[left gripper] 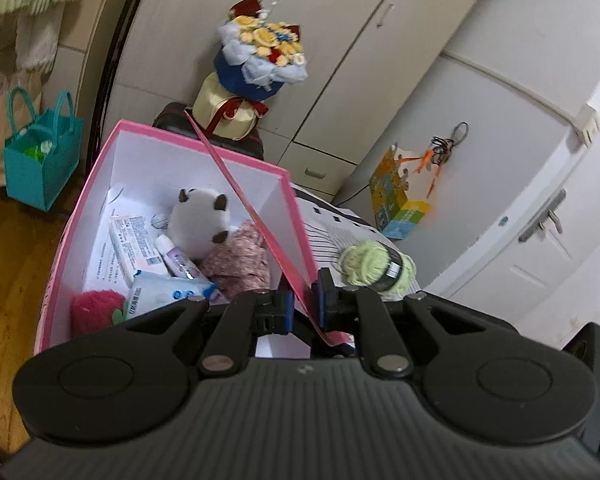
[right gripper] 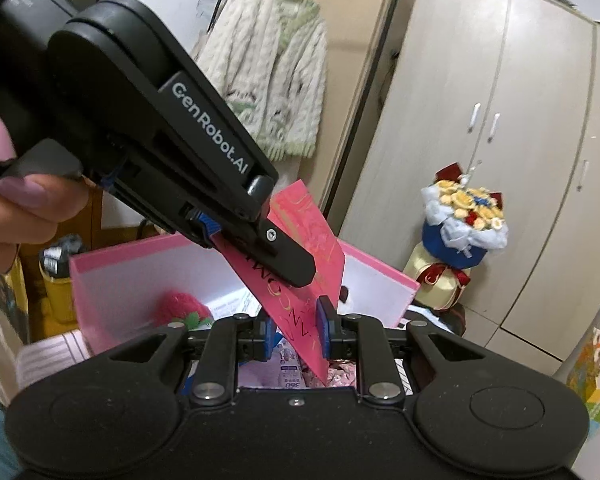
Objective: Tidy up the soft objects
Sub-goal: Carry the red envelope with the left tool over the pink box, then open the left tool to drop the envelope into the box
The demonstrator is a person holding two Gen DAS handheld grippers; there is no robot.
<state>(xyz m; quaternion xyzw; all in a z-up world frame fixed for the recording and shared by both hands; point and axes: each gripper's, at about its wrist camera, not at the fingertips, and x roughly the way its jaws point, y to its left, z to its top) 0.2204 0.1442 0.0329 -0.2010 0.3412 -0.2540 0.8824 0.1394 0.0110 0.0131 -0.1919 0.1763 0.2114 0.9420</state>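
Note:
A pink box (left gripper: pixel 160 168) with white inside walls stands open below me. In it lie a white plush toy with brown ears (left gripper: pixel 198 220), a pink flowered soft piece (left gripper: pixel 240 260) and a red strawberry plush (left gripper: pixel 96 310). A ball of green yarn (left gripper: pixel 368 266) rests outside the box on the right. My left gripper (left gripper: pixel 303 300) is shut on the thin pink lid (left gripper: pixel 260 232), which slants over the box. In the right wrist view, my right gripper (right gripper: pixel 294 328) grips the lid's (right gripper: pixel 312 240) lower edge, and the left gripper (right gripper: pixel 244 246) clamps it from the upper left.
A tube (left gripper: pixel 180 260), a wipes pack (left gripper: pixel 160 292) and paper packets also lie in the box. A flower bouquet (left gripper: pixel 260 56) stands behind it, before a pale wardrobe (right gripper: pixel 500 120). A teal bag (left gripper: pixel 40 160) sits on the wooden floor at left. A colourful carton (left gripper: pixel 396 204) leans at right.

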